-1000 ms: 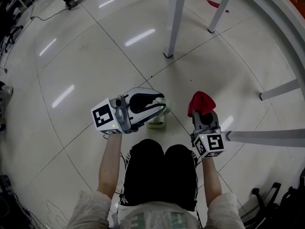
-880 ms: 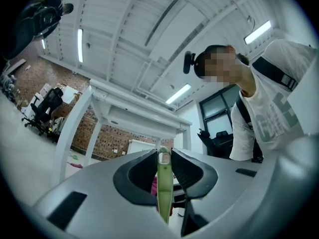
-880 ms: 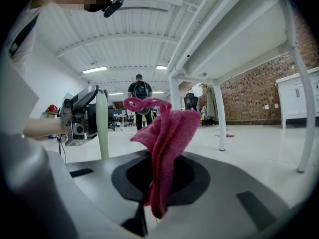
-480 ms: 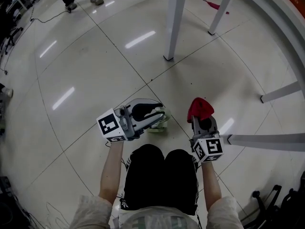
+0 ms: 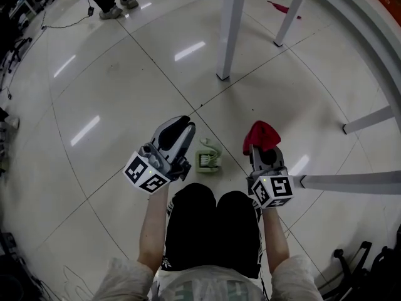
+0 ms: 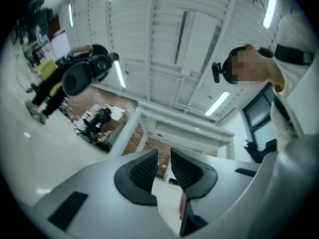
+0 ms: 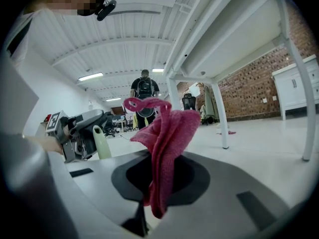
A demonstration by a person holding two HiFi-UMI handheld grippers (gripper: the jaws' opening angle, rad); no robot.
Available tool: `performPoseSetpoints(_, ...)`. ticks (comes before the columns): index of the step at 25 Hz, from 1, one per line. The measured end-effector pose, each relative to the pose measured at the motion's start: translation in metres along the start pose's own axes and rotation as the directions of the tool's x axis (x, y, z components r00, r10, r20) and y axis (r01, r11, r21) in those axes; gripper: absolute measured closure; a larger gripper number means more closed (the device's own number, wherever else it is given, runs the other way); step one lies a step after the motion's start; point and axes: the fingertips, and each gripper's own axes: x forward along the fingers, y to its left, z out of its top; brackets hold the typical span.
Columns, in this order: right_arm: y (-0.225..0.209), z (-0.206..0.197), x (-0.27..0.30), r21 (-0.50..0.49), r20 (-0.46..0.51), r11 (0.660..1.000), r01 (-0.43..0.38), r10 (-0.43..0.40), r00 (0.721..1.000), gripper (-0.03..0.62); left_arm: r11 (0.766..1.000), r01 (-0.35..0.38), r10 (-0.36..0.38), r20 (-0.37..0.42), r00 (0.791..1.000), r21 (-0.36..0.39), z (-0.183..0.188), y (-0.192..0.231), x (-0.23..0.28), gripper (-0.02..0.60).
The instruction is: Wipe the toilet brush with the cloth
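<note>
Steadying the toilet brush (image 5: 208,160) with the empty, parted left tool (image 6: 163,156) should let the right tool (image 5: 264,152), clenched on the cloth (image 5: 262,134), wipe firmly.

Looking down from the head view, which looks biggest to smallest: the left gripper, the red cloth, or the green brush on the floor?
1. left gripper
2. red cloth
3. green brush: only slightly smaller-looking than the cloth, and farther from the camera, so this is unsure.

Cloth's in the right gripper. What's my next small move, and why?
Probably lower the left gripper onto the brush and close: its jaws are empty, the brush stands on the floor between the grippers, and the right gripper holds the cloth.
</note>
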Motion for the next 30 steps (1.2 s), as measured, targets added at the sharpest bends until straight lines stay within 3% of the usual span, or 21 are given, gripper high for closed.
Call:
performPoseSetpoints(2,0.0,0.011,0.004,0.029,0.027,0.999,0.026,-0.027,0.999,0.562,0.978,-0.201,0.2,0.023,0.98,0.055,0.004,0.024,-0.011,0.577)
performPoseSetpoints(3,0.0,0.014,0.005,0.049,0.038,0.998,0.038,-0.04,0.998,0.562,0.96,-0.273,0.271,0.034,0.962,0.066,0.003,0.032,-0.018,0.577)
performPoseSetpoints(5,0.002,0.017,0.006,0.084,0.048,0.995,0.049,-0.054,0.997,0.563,0.938,-0.345,0.342,0.056,0.938,0.037,-0.001,0.038,-0.029,0.577)
performPoseSetpoints(7,0.005,0.02,0.007,0.084,0.051,0.995,0.05,-0.054,0.997,0.562,0.929,-0.37,0.369,0.054,0.928,0.019,-0.005,0.039,-0.034,0.577)
performPoseSetpoints(12,0.007,0.025,0.014,0.068,0.065,0.996,0.056,-0.06,0.996,0.562,0.905,-0.421,0.42,0.023,0.907,0.069,-0.017,0.049,-0.038,0.577)
performPoseSetpoints(16,0.008,0.026,0.018,0.078,0.071,0.996,0.053,-0.059,0.996,0.562,0.906,-0.419,0.419,0.021,0.908,0.064,-0.02,0.052,-0.037,0.577)
performPoseSetpoints(19,0.014,0.054,0.021,0.086,0.092,0.996,0.035,-0.043,0.995,0.563,0.912,-0.408,0.408,0.024,0.913,0.03,-0.005,0.05,-0.026,0.577)
performPoseSetpoints(23,0.028,0.136,0.029,0.088,0.083,0.996,0.022,-0.029,0.996,0.562,0.917,-0.397,0.397,-0.001,0.918,-0.031,0.058,0.03,0.013,0.577)
performPoseSetpoints(28,0.05,0.256,0.007,0.162,0.055,0.985,0.055,-0.064,0.996,0.563,0.93,-0.367,0.367,-0.037,0.929,0.02,0.183,-0.034,0.064,0.577)
performPoseSetpoints(30,0.065,0.313,-0.015,0.124,0.013,0.989,0.078,-0.081,0.997,0.562,0.934,-0.355,0.356,-0.059,0.933,0.028,0.24,-0.067,0.081,0.577)
